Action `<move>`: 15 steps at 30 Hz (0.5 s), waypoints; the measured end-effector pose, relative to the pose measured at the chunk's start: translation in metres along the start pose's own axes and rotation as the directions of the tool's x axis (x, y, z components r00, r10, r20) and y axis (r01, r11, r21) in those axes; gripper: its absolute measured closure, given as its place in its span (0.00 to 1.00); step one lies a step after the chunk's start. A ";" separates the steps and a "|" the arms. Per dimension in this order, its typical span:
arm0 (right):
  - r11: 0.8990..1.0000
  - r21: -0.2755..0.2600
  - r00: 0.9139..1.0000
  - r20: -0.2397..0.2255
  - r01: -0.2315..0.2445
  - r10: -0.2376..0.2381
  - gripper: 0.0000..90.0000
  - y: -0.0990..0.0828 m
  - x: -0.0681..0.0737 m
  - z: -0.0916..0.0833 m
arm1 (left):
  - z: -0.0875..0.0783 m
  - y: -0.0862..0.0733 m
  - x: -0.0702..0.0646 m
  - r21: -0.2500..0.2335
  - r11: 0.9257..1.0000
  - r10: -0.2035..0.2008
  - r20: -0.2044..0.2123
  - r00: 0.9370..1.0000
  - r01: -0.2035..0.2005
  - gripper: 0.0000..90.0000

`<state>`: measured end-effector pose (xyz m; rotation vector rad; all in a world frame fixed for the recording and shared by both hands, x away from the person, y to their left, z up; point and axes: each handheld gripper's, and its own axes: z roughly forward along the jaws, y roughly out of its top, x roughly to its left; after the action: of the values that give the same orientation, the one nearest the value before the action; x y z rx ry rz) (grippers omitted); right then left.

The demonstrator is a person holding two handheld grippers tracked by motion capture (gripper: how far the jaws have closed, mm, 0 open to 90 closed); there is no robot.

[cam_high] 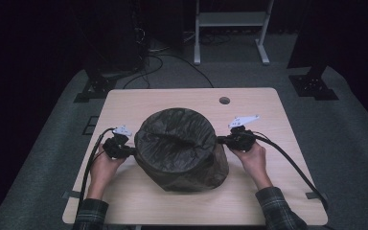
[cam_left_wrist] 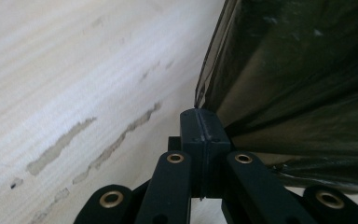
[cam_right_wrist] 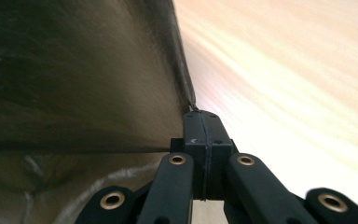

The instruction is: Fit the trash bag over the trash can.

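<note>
a dark olive, crinkled plastic bag point(cam_high: 181, 149), puffed into a drum shape, was seen standing at the middle of the pale wooden worktop point(cam_high: 268, 201). the left claw point(cam_high: 133, 151) was pinched tight on the bag's film at its left side, and the right claw point(cam_high: 219, 141) was clamped on the film at its right side. each claw was held by a hand from the near edge.

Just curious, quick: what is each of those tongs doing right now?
Left tongs: closed, pinching the dark plastic bag at its side.
Right tongs: closed on the bag's other side.
</note>
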<state>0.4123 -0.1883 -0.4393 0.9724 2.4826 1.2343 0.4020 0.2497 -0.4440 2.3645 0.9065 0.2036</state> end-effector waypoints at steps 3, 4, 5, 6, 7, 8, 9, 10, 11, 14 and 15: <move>0.999 0.036 1.000 0.012 -0.011 0.010 1.00 -0.009 -0.004 0.011 | 0.004 -0.002 -0.003 0.033 0.999 0.016 -0.015 1.000 -0.015 1.00; 0.999 0.047 1.000 0.016 -0.010 0.010 1.00 -0.012 -0.005 0.014 | 0.005 -0.003 -0.005 0.029 1.000 0.013 -0.014 1.000 -0.013 1.00; 0.998 0.054 1.000 0.018 -0.012 0.011 1.00 -0.014 -0.005 0.016 | 0.005 -0.004 -0.005 0.030 0.999 0.017 -0.007 1.000 -0.017 1.00; 0.998 0.055 1.000 0.020 -0.014 0.013 1.00 -0.016 -0.006 0.017 | 0.004 -0.005 -0.004 0.015 1.000 0.013 -0.003 1.000 -0.013 1.00; 0.999 0.044 1.000 0.016 -0.021 0.021 0.99 -0.017 -0.006 0.016 | 0.002 -0.006 -0.004 0.005 1.000 0.012 0.001 1.000 -0.012 0.98; 0.999 0.034 1.000 0.018 -0.020 0.020 0.90 -0.016 -0.006 0.014 | -0.001 -0.007 -0.003 -0.029 1.000 -0.003 0.007 1.000 0.003 0.92; 1.000 0.017 0.999 0.025 -0.023 0.023 0.81 -0.014 -0.006 0.011 | -0.005 -0.007 -0.001 -0.054 0.998 -0.013 0.021 1.000 0.015 0.87; 0.999 0.000 0.999 0.018 -0.033 0.033 0.75 -0.011 -0.006 0.007 | -0.010 -0.007 -0.001 -0.075 0.997 -0.019 0.029 0.999 0.021 0.82; 0.999 -0.013 0.999 0.010 -0.033 0.033 0.69 -0.008 -0.007 0.003 | -0.016 -0.008 -0.001 -0.095 0.995 -0.018 0.027 0.999 0.020 0.75; 0.999 -0.049 1.000 0.012 -0.016 0.017 0.52 0.003 -0.005 -0.013 | -0.033 -0.011 -0.002 -0.149 0.989 -0.018 0.031 0.999 0.022 0.50; 0.998 -0.060 1.000 0.014 -0.009 0.010 0.47 0.007 -0.004 -0.019 | -0.039 -0.012 -0.003 -0.162 0.987 -0.021 0.022 1.000 0.024 0.40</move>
<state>0.4103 -0.1993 -0.4223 0.9758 2.4186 1.2923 0.3795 0.2731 -0.4193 2.2016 0.8733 0.2353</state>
